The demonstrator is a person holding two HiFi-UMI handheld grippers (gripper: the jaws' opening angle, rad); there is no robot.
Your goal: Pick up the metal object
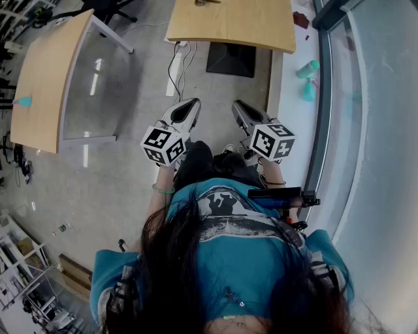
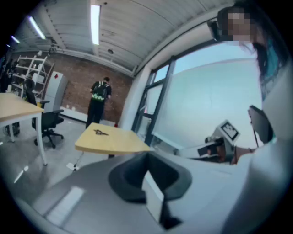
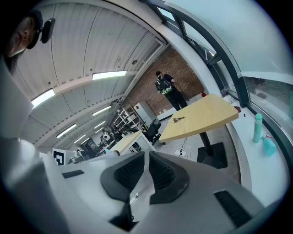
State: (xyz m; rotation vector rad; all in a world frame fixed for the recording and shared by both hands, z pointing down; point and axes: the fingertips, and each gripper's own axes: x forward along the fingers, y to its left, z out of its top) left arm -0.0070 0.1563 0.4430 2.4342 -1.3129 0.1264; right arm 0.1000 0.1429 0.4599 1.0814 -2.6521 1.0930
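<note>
A small dark metal object lies on the wooden table some way ahead of me. In the right gripper view the metal object sits near the far end of the table; in the head view it is a sliver at the top edge. My left gripper and right gripper are held side by side in front of my body, well short of the table. The left gripper looks shut and empty. The right gripper is shut, its ribbed pads together with nothing between them.
A person stands by the far brick wall. An office chair and a second wooden table are to the left. The table's black base and a power strip with cables are on the floor. Teal bottles stand on the window ledge at right.
</note>
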